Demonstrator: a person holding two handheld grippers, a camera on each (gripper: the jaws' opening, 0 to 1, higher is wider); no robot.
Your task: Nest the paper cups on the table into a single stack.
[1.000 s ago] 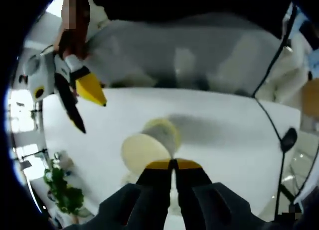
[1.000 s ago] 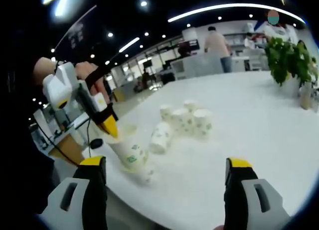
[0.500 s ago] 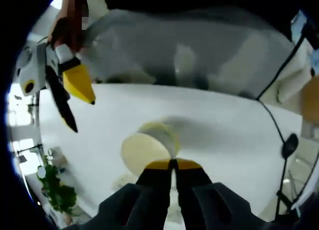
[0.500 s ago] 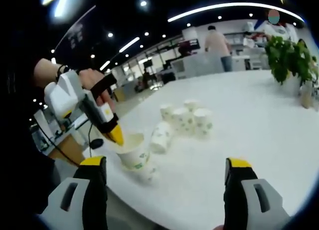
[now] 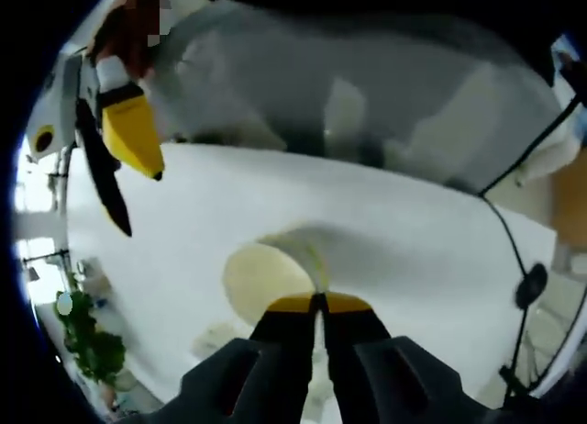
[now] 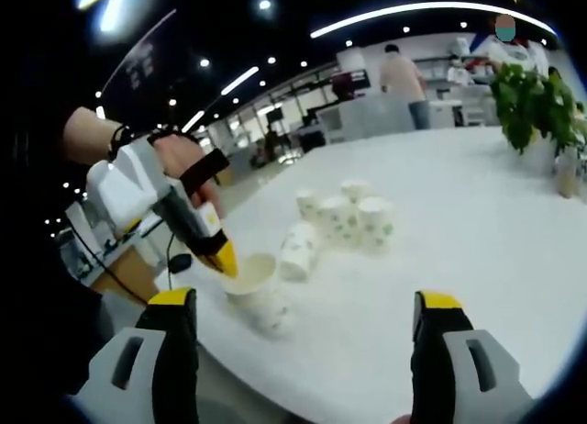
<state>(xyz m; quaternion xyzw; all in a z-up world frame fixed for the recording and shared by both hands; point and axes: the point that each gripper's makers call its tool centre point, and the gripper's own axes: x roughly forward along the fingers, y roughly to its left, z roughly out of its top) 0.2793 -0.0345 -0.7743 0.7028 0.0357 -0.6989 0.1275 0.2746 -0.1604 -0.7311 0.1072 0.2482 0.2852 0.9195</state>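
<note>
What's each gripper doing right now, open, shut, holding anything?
Left gripper: shut on the rim of a paper cup.
Right gripper: open, holding nothing.

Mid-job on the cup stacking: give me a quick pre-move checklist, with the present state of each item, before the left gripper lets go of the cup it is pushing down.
1. Left gripper shut on the held cup at its rim: ok.
2. Held cup upright, mouth up, seated over the lower cup: ok, though whether it is fully nested cannot tell.
3. Right gripper open and apart from the cups: ok.
4. Lying cup beside the stack, not touching it: cannot tell.
5. Standing cups further back, upright, apart from the stack: ok.
6. Stack well in from the table edge: not ok, it stands near the edge.
</note>
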